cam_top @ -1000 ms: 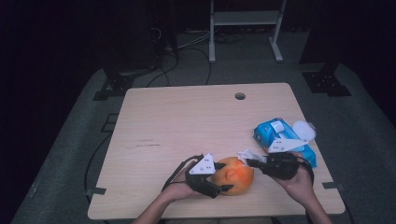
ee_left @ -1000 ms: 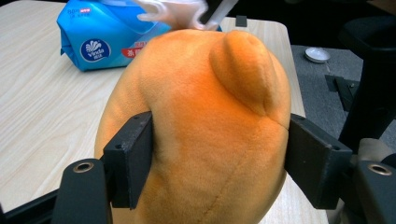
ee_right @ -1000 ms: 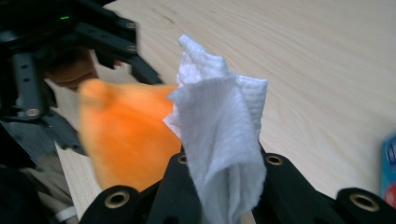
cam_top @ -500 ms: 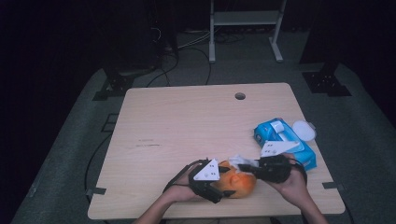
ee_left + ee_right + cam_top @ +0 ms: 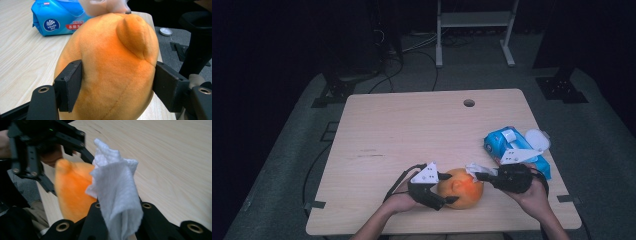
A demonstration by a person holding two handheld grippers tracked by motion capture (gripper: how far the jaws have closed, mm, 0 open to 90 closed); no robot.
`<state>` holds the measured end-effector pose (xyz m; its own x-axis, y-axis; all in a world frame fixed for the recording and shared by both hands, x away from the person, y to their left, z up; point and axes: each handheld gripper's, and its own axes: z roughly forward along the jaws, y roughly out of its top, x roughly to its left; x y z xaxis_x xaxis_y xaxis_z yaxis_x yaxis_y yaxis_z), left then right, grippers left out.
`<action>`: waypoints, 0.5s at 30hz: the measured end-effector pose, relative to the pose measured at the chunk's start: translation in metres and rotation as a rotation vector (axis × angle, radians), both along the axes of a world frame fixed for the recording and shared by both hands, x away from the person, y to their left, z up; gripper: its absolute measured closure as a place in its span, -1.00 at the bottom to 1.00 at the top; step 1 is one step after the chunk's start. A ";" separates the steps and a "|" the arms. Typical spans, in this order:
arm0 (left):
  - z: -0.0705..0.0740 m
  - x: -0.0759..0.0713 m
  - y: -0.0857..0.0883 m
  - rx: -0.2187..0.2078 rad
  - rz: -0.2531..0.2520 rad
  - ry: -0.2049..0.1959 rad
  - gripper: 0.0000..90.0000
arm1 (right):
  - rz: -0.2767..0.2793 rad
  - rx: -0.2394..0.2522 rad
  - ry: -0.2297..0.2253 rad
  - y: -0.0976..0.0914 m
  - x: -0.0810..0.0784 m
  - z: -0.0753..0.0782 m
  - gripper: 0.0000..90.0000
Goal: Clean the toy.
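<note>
1. Left gripper (image 5: 447, 189), fingers clamped on the orange plush toy (image 5: 460, 188), steadies it at the worktop's (image 5: 412, 130) 6 o'clock edge
2. Right gripper (image 5: 479, 175), fingers pinched on a white wipe (image 5: 116, 195), meets the toy from 3 o'clock
3. Wiping looks begun, not finished; the blue wipe pack (image 5: 512, 147) waits at 4 o'clock

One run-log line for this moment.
left tool: shut on orange plush toy | right tool: shut on white wipe, at toy | wipes pack: right
</note>
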<state>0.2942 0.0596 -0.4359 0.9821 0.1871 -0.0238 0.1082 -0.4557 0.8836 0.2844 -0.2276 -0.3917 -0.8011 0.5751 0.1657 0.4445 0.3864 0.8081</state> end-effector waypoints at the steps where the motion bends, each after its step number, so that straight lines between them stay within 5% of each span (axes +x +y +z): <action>1: 0.000 0.001 0.000 0.000 0.002 0.000 -0.36 | -0.019 -0.005 0.007 -0.004 0.003 -0.004 0.85; 3: -0.001 0.002 0.001 -0.005 0.002 0.008 -0.36 | -0.053 -0.002 0.032 -0.014 0.007 -0.011 0.85; 5: -0.001 0.005 0.005 -0.014 0.009 0.022 -0.36 | -0.098 -0.074 0.034 -0.020 0.009 -0.016 0.85; 6: -0.001 0.007 0.007 -0.020 0.015 0.034 -0.36 | -0.096 -0.059 0.041 -0.022 0.009 -0.017 0.85; 13: -0.001 0.008 0.003 -0.044 0.064 0.055 -0.36 | 0.029 0.036 -0.017 0.007 -0.007 0.009 0.85; 15: 0.000 0.008 0.003 -0.042 0.062 0.054 -0.36 | 0.049 -0.001 -0.040 0.017 -0.011 0.011 0.84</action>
<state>0.3022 0.0626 -0.4362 0.9657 0.2454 -0.0853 0.1830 -0.4096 0.8937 0.2730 -0.2108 -0.3809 -0.8346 0.5348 0.1323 0.3919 0.4076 0.8248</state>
